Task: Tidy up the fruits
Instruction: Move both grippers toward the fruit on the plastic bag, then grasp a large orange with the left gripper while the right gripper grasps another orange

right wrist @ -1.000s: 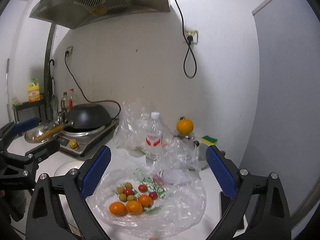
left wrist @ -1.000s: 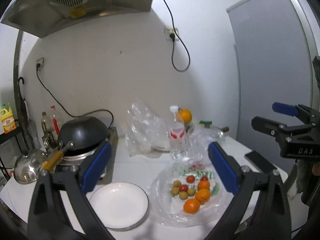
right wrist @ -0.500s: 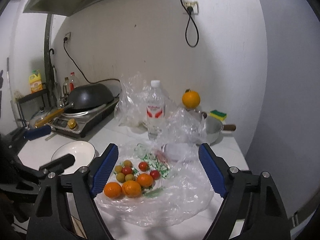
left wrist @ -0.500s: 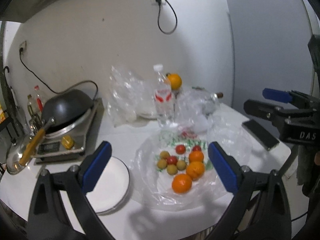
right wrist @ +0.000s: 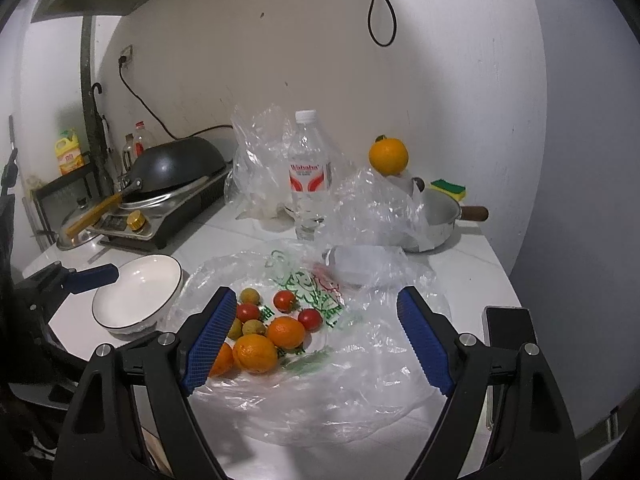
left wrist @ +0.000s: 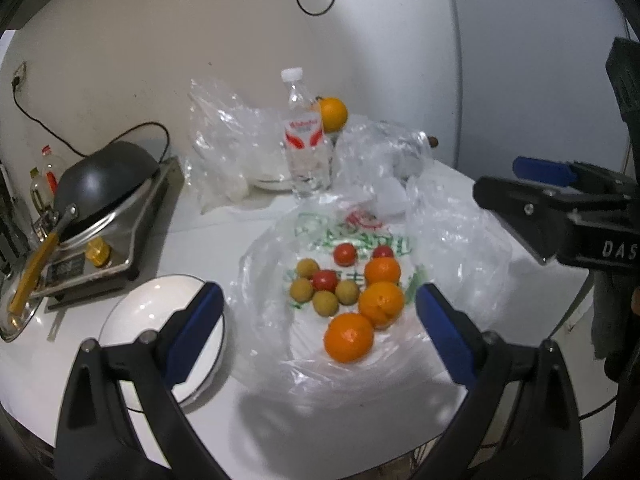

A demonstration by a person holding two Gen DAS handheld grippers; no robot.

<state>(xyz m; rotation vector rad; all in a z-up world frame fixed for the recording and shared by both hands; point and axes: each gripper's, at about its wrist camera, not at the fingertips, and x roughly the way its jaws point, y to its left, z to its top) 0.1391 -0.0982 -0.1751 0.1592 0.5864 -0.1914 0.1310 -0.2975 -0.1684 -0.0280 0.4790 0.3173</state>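
Three oranges lay just ahead of the empty, spread left gripper, nearer than the spread right gripper.

- In the right wrist view, the nearest round orange fruit is half covered by the blue pad of the right claw.
- The dark flat rectangular object on the desk's right edge sits partly behind that claw's arm.
- The small metal saucepan is partly veiled by crumpled clear plastic.
- The green print on the clear plastic bag is too blurred to read.

A black wok sits on a cooker, with a water bottle beside a saucepan.
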